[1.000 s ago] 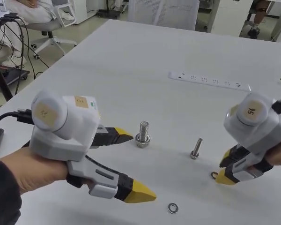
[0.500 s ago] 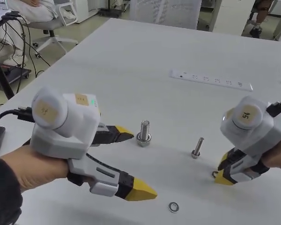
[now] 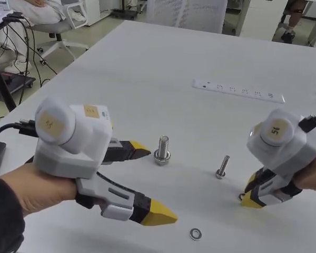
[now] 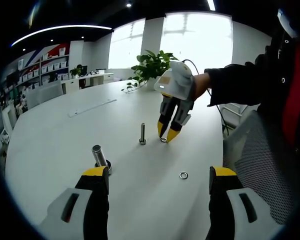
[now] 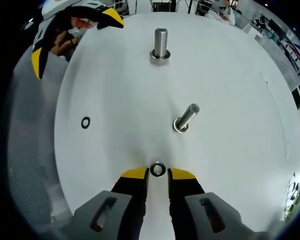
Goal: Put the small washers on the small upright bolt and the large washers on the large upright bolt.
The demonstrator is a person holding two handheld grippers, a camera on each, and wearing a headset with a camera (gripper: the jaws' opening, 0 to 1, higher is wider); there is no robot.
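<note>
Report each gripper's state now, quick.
Left gripper: open wide, empty.
Right gripper: jaws narrowed around a small washer; whether it is gripped cannot be told.

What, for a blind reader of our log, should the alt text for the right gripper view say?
The right gripper, jaws a narrow gap apart, has its yellow tips at a small washer lying on a white table. Beyond stand a thin bolt and a thicker bolt; another washer lies at the view's left.
</note>
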